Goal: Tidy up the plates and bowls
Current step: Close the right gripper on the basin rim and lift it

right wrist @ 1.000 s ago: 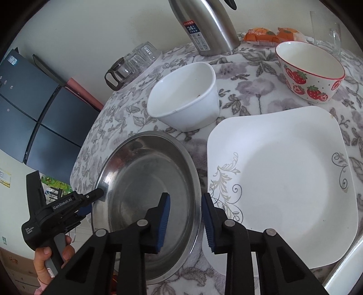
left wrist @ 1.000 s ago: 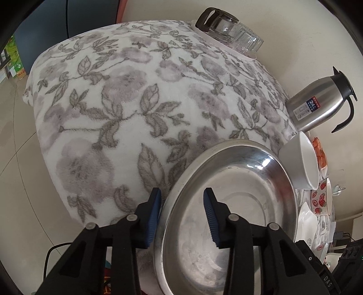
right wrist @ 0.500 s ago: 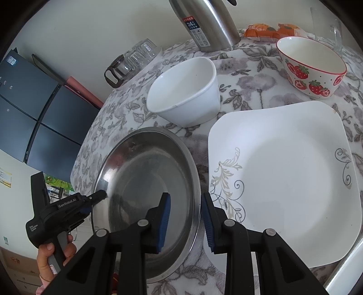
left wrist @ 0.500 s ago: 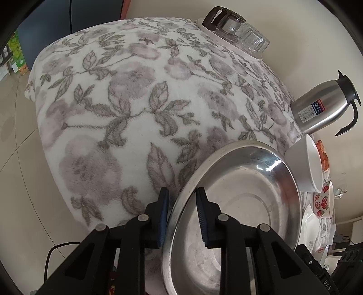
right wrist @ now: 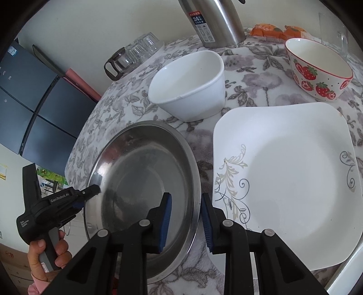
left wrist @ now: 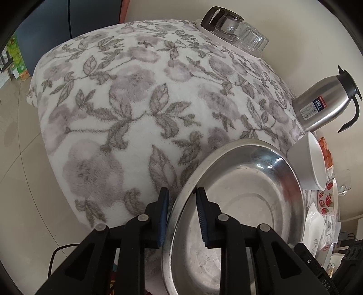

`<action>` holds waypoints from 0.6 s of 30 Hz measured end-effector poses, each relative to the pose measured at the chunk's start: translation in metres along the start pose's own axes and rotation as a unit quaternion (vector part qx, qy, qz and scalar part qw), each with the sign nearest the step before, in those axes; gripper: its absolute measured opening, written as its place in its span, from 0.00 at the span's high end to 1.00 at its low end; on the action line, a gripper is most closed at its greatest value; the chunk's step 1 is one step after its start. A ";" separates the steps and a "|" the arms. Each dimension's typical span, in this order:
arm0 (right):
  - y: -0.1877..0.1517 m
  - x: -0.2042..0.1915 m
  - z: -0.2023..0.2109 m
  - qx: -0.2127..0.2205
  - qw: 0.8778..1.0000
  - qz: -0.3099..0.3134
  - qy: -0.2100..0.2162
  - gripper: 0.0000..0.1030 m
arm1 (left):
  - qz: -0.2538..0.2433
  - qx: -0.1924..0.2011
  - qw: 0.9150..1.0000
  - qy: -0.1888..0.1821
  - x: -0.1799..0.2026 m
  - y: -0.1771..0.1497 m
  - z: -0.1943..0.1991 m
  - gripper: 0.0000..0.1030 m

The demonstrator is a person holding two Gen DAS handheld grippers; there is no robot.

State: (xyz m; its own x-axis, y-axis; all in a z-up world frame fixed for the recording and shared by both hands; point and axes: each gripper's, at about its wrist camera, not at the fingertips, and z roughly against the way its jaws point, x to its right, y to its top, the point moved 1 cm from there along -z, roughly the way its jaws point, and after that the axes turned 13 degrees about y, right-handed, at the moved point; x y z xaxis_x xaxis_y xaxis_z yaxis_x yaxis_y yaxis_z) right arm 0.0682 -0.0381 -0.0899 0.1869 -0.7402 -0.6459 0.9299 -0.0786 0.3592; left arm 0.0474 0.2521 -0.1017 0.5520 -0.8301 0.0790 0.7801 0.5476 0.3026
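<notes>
A round steel plate [left wrist: 240,204] [right wrist: 140,172] lies on the flowered tablecloth, with its left rim raised. My left gripper [left wrist: 181,204] is shut on that rim; it also shows in the right wrist view [right wrist: 93,189]. My right gripper [right wrist: 186,208] straddles the plate's right rim with its jaws a little apart, not clamping. A white square plate [right wrist: 288,179] lies to the right. A white bowl [right wrist: 190,84] [left wrist: 310,163] stands behind the steel plate. A strawberry bowl [right wrist: 317,68] stands at the back right.
A steel thermos jug [left wrist: 326,104] [right wrist: 215,20] stands at the back by the wall. Upturned glasses and a glass pot [left wrist: 233,29] [right wrist: 133,54] sit on a tray at the far edge. An orange snack pack [right wrist: 270,30] lies by the strawberry bowl. The cloth [left wrist: 127,118] falls off the table's left edge.
My left gripper closed from open onto the steel plate's rim, and the rim has lifted a little. My right gripper has barely moved.
</notes>
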 end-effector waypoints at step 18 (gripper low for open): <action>0.001 -0.012 0.026 0.022 0.999 0.033 0.012 0.73 | -0.045 0.047 0.997 0.032 0.017 -0.003 0.037 0.75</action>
State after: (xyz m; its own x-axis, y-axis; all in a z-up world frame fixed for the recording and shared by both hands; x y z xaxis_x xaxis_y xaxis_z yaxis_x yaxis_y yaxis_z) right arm 0.0588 -0.0468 -0.0648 0.2563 -0.7283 -0.6356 0.9005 -0.0591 0.4308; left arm 0.0433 0.2327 -0.0660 0.5007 -0.8655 -0.0125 0.7984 0.4562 0.3931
